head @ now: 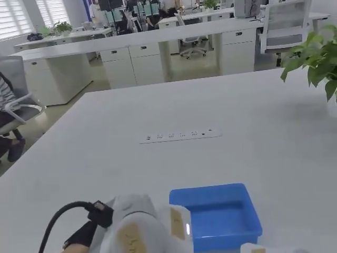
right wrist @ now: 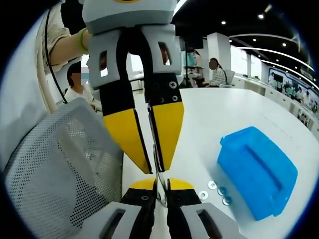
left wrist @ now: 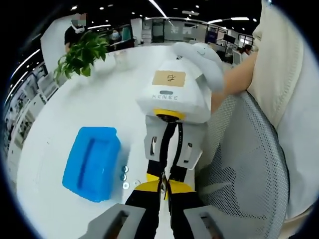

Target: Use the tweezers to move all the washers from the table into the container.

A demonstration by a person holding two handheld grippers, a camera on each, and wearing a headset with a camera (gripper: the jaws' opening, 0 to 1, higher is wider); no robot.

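Note:
The thin metal tweezers [right wrist: 158, 172] [left wrist: 163, 188] hang between my two grippers, which meet tip to tip above the table's near edge. My right gripper [right wrist: 160, 191] [left wrist: 162, 175] is shut on them. My left gripper [right wrist: 155, 167] [left wrist: 164, 191] comes from the opposite side, and its yellow fingers are pressed together on the same tweezers. Several small washers [right wrist: 214, 190] [left wrist: 124, 177] lie on the white table beside the blue container [right wrist: 256, 169] [left wrist: 92, 162] [head: 218, 213]. In the head view a gripper's white body [head: 139, 226] sits left of the container.
A grey mesh chair back [left wrist: 244, 164] [right wrist: 55, 159] stands close under the grippers. A power strip [head: 180, 135] lies mid-table, and a leafy plant [head: 316, 58] [left wrist: 82, 55] stands at the table's far right. White desks and seated people are farther back.

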